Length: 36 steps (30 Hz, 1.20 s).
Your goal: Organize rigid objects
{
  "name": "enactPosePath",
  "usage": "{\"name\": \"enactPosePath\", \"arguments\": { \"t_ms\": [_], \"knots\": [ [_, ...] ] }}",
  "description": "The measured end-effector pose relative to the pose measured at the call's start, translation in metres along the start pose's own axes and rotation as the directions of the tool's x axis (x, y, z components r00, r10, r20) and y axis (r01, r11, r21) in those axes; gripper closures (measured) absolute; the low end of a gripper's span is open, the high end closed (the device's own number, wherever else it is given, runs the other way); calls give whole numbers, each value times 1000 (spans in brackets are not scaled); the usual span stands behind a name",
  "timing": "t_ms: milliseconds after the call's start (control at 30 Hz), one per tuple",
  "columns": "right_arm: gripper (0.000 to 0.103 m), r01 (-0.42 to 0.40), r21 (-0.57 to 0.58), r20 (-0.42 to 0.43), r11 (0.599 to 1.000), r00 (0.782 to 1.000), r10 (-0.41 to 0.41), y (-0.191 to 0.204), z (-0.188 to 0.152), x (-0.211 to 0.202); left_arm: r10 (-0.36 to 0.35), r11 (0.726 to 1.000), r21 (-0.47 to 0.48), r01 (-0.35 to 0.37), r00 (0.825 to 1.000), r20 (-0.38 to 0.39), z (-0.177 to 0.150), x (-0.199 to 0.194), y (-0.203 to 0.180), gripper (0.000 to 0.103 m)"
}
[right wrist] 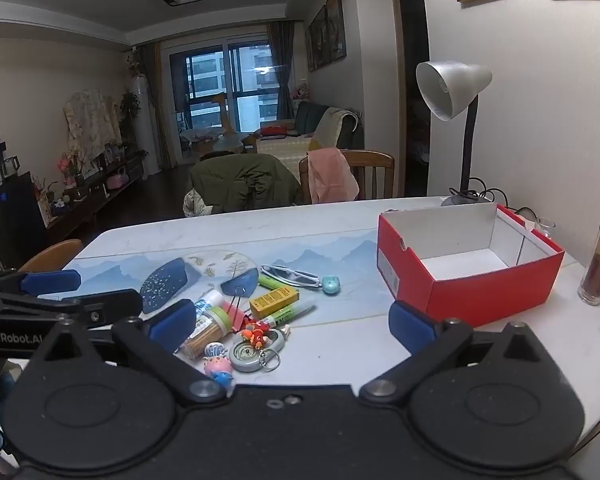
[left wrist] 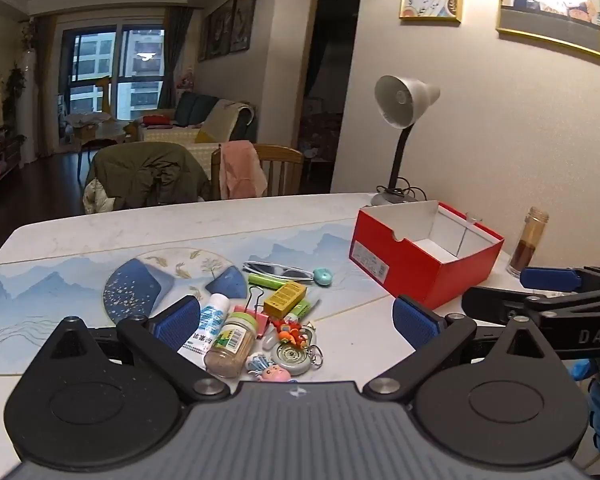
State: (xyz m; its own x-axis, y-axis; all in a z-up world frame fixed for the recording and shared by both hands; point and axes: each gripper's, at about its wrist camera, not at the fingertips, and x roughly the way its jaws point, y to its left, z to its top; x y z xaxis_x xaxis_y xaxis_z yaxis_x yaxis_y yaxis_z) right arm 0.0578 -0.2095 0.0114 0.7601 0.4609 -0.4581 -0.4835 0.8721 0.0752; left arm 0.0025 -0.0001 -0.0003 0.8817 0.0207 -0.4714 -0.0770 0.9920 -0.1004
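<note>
"GenRobot.AI" on left tongs (right wrist: 40,286), "DAS" on right tongs (left wrist: 548,292)

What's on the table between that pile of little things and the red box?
Nothing: bare table separates the pile from the red box, clearest in the right wrist view.

A white marble-look table (left wrist: 100,232) carries a blue mountain-print mat (left wrist: 40,292). A pile of small items (left wrist: 260,320) lies at lower centre of the frame. At right sit an open red box (left wrist: 424,256), a desk lamp (left wrist: 400,136) behind it, and a glass jar (left wrist: 530,240) at far right.
</note>
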Motion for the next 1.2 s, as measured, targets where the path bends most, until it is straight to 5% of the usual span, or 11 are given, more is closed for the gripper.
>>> {"name": "enactPosePath", "arguments": {
  "t_ms": [1200],
  "knots": [
    [1,-40,24,-66,999,997,42,-1,6,9,-8,1000,-28,9,999,37,6,-6,1,0]
  ]
}}
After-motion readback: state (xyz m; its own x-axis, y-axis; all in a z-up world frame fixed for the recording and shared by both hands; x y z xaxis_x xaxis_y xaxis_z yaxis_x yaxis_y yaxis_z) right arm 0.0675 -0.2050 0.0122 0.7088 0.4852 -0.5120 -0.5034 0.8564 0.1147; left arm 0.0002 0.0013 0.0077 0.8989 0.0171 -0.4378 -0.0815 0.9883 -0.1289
